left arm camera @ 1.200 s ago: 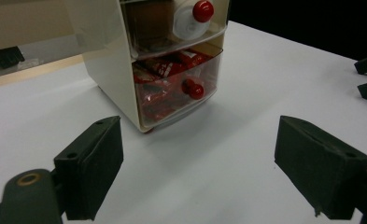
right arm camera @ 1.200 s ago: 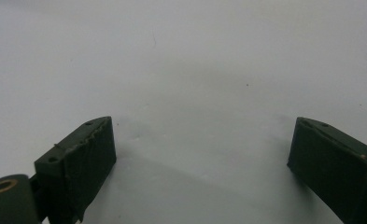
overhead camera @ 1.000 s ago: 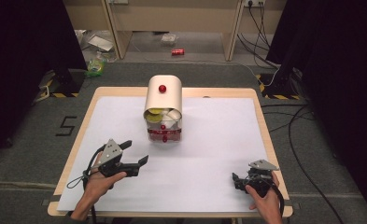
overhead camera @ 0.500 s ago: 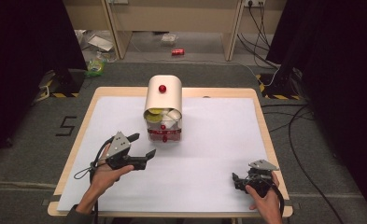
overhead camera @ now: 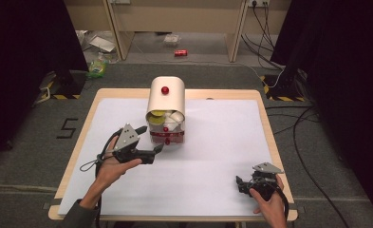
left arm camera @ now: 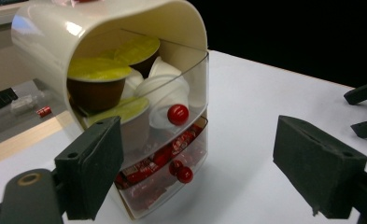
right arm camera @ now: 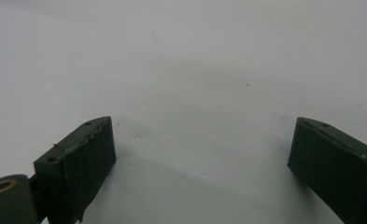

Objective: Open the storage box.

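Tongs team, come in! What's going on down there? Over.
Left tongs open, near capsule box. Right tongs open, low over table. Nothing between. Over.

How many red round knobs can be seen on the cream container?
3: one knob on top, one on the clear upper door, one on the lower drawer. Others may be hidden behind.

The left gripper is black, with a grey three-cornered plate on top and a black cable looping from its rear. Seen in its own view, each jaw carries a thick dark rubbery pad, one with small screw holes, and a brass-ringed hole sits at the arm's base. The right gripper matches (same grey plate, same black body). The left forearm wears a grey-green sleeve.
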{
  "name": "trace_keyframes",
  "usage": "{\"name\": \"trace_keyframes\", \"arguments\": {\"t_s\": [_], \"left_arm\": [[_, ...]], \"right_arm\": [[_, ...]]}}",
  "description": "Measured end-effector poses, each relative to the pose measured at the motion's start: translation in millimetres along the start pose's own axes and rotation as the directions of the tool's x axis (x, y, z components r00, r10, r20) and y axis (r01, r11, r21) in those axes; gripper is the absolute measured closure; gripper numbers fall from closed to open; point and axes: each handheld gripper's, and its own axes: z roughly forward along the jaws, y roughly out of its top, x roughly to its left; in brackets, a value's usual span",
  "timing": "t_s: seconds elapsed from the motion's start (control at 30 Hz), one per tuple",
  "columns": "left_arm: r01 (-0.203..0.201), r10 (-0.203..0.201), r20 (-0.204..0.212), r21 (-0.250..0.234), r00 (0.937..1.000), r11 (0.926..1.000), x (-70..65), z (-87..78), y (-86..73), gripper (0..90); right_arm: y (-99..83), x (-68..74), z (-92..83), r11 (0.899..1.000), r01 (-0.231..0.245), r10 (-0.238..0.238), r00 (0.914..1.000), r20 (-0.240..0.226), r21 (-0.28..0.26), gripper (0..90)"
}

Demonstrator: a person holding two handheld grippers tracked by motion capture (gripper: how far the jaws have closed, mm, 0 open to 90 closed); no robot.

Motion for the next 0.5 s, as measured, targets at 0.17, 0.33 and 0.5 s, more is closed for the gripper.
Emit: {"name": "trace_keyframes", "arguments": {"t_s": [0.17,0.33,0.5], "left_arm": [[-0.021,0.021,0.003,-0.002,0.9998,0.9998,-0.4,4.7,10.3,15.6],[-0.039,0.039,0.007,0.004,0.9992,0.9992,2.0,11.4,16.2,15.7],[-0.056,0.056,0.002,0.008,0.9984,0.9984,3.6,18.2,19.3,16.0]], "right_arm": [[0.0,0.1,0.0,1.000,0.000,0.000,1.0000,0.000,0.000,7.5],[0.1,0.1,0.1,1.000,0.000,0.000,1.0000,0.000,0.001,7.4],[0.1,0.1,0.1,1.000,0.000,0.000,1.0000,0.000,0.001,7.4]]}}
